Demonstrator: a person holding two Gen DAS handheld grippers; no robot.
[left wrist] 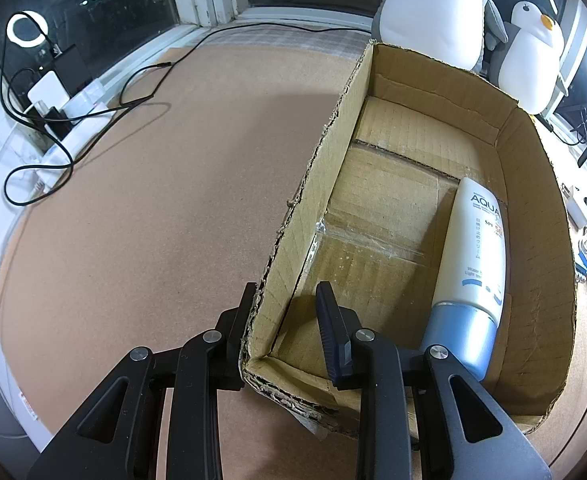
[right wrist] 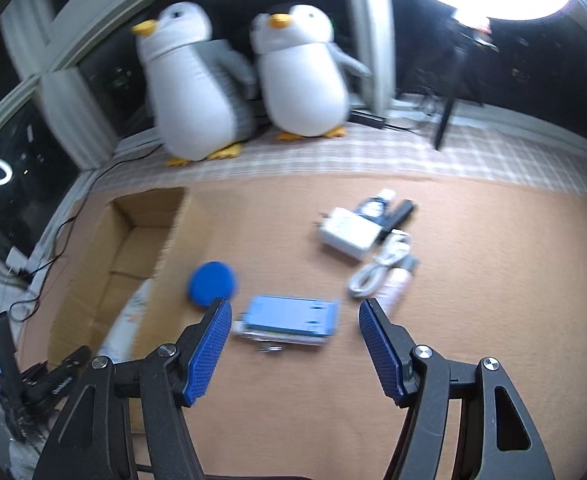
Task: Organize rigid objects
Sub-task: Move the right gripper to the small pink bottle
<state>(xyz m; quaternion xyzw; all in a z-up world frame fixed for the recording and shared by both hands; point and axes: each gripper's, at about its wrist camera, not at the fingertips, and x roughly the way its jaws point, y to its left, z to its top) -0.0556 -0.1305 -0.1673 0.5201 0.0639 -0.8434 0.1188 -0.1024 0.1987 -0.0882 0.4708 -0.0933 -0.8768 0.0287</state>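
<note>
While tongs (right wrist: 291,312) gape, case (right wrist: 289,318) lies between.

The white tube (left wrist: 473,248) lying in the cardboard box (left wrist: 533,184) reads "AQUA" in blue capitals near its upper end, cut off at the curve. Below it stand "SP" and a column of Japanese characters. The smaller print underneath is too fine to read.

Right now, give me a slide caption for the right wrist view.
Open right gripper above a blue card case on the mat, cardboard box to the left.
</note>
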